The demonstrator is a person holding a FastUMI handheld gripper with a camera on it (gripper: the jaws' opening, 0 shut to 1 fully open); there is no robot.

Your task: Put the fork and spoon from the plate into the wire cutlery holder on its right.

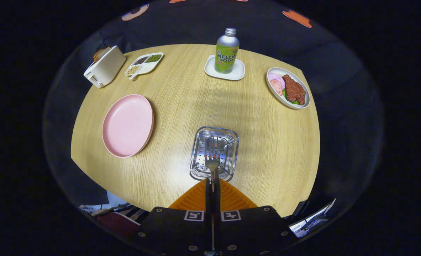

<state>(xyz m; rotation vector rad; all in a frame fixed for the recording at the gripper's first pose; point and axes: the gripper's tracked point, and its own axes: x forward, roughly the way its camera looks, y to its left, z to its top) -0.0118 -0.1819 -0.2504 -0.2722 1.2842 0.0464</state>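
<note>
Wooden counter (182,106) carries all. Hand-held gripper (212,185) clamps the fork (212,160) by its handle, tines toward 12 o'clock over the holder (231,142). Pink plate (127,125) lies at 10 o'clock, bottle (226,51) beyond.

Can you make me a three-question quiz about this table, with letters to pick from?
1. Where is the fork?
A. on the pink plate
B. held over the wire cutlery holder
C. beside the toaster

2. What colour is the empty plate to the left of the holder?
A. pink
B. blue
C. green

3. What is the tool doing?
A. wide open
B. shut on the fork
C. shut on the bottle

Answers:
1 B, the fork's prongs sit above the holder's basket, just ahead of the fingers.
2 A, the round plate is pink with nothing on it.
3 B, both fingers press together on the fork's handle.
</note>
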